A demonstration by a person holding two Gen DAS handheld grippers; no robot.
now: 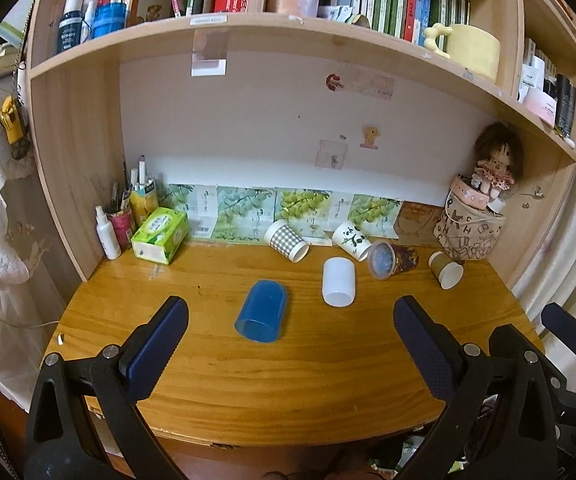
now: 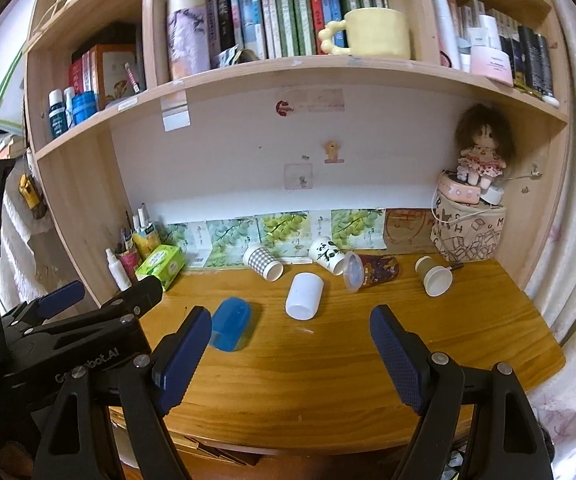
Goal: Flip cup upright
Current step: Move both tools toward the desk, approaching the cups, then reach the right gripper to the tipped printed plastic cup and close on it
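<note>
We've got six cups on their sides on the desk (image 1: 288,380); going L to R, the blue cup (image 1: 261,311) comes first and sits nearest us. Our left gripper (image 1: 290,322) is spread wide, empty, w/ the blue cup lying just ahead between its fingers, a bit L of centre. Its long axis runs roughly front-to-back, mouth toward us. Next, the white cup (image 1: 338,282) lies further back, to the R. Our right gripper (image 2: 291,330) is also wide, empty; from there the blue cup (image 2: 231,324) sits off its L finger, so the left looks nearer. We judge blue goes first.
</note>
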